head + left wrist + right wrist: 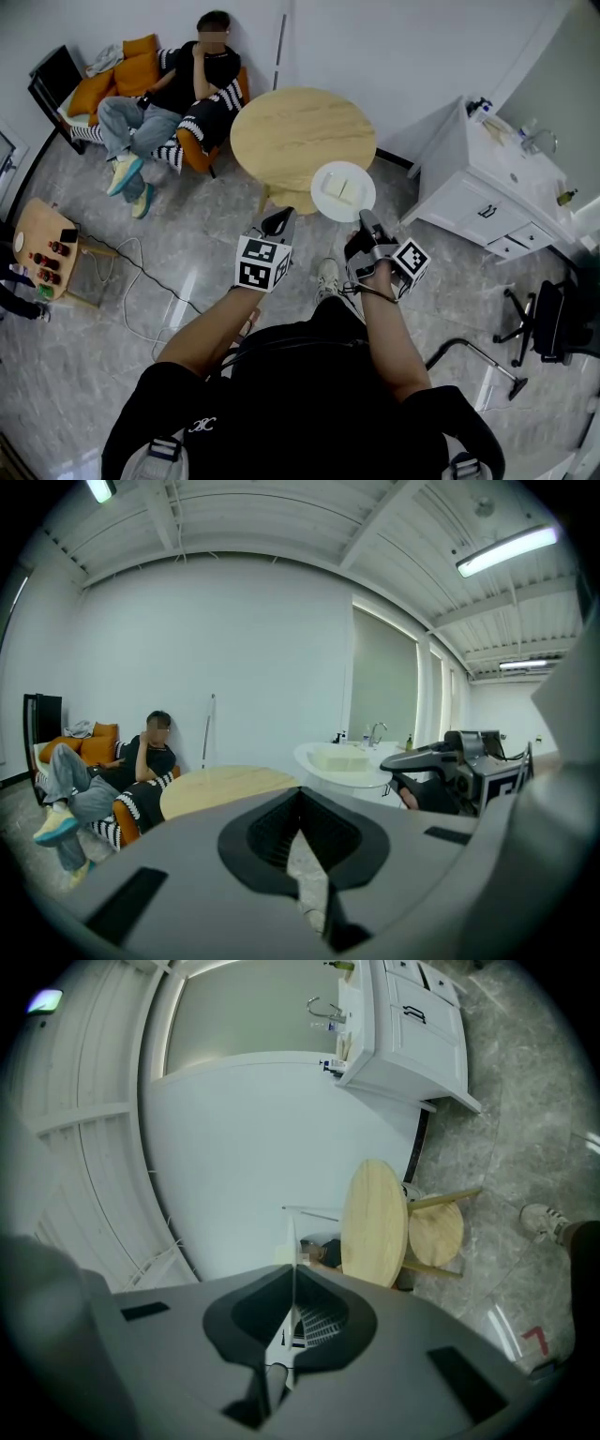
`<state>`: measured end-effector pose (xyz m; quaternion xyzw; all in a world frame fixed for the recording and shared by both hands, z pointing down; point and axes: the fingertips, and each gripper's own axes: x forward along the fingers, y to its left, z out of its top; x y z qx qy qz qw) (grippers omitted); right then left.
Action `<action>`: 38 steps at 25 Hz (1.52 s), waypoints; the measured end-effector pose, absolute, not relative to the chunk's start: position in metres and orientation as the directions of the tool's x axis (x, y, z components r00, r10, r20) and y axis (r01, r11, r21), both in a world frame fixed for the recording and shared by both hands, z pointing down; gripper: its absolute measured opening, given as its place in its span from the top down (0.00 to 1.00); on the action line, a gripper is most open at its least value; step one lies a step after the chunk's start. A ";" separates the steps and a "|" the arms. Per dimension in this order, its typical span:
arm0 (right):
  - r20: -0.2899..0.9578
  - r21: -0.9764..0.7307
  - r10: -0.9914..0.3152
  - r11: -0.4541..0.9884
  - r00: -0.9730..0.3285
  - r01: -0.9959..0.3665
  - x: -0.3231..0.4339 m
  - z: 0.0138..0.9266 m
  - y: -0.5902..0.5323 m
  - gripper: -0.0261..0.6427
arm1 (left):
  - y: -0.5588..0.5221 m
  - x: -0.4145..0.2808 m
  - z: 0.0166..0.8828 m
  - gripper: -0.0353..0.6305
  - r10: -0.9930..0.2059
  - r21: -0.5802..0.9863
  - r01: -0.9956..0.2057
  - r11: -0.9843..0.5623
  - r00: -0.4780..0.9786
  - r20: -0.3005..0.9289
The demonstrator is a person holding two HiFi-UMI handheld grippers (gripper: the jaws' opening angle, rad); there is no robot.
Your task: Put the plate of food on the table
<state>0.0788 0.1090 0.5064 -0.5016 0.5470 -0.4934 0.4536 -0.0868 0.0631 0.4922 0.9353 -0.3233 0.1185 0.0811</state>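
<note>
At the near rim of the round wooden bench (300, 131), the white plate (343, 190) with its pale block of food (339, 187) hangs level, not yet set down. The right gripper (364, 217) has its fingers pinched tight on the plate's near edge, likely to keep the food flat. The left gripper (278, 222) hovers just beside it, fingers closed on nothing, seemingly not needed.

Bright, even light; fisheye-warped edges

Seated person (183, 94) on orange sofa (120, 70), white sink cabinet (473, 192)
</note>
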 end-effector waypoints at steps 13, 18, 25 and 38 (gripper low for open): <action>-0.022 -0.995 -0.997 0.029 -0.080 -0.097 0.090 0.515 0.064 0.94 | 0.016 -0.079 0.503 0.94 -0.585 0.057 -0.622 -0.781 0.760 0.282; -0.031 -0.996 -0.998 0.035 -0.062 -0.079 0.107 0.518 0.041 0.94 | -0.009 -0.062 0.508 0.94 -0.575 0.050 -0.613 -0.789 0.764 0.291; -0.006 -0.996 -0.997 0.014 -0.083 -0.086 0.133 0.523 -0.004 0.94 | -0.053 -0.041 0.508 0.94 -0.585 0.065 -0.626 -0.777 0.756 0.293; 0.037 -0.990 -0.984 -0.012 -0.173 -0.143 0.173 0.522 -0.105 0.94 | -0.145 -0.005 0.515 0.94 -0.621 0.098 -0.676 -0.730 0.717 0.317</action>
